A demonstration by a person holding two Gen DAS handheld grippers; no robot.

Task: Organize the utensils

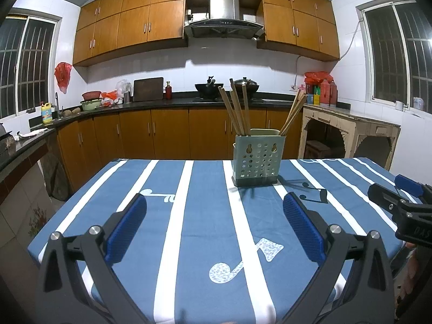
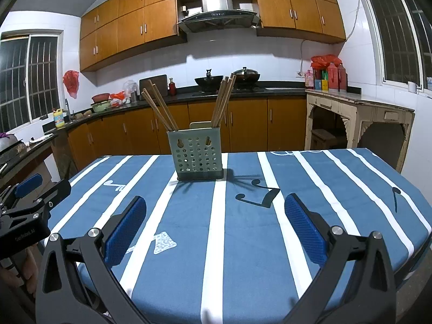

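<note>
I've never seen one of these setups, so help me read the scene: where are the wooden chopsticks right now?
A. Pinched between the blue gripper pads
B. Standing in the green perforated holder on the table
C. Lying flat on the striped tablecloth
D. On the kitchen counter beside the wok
B. The chopsticks lean out of the green holder in two bunches, while the left gripper and right gripper are both open and hold nothing.

"GenRobot.AI" on left hand-held gripper (image 2: 35, 189); "DAS" on right hand-held gripper (image 1: 399, 189)
</note>
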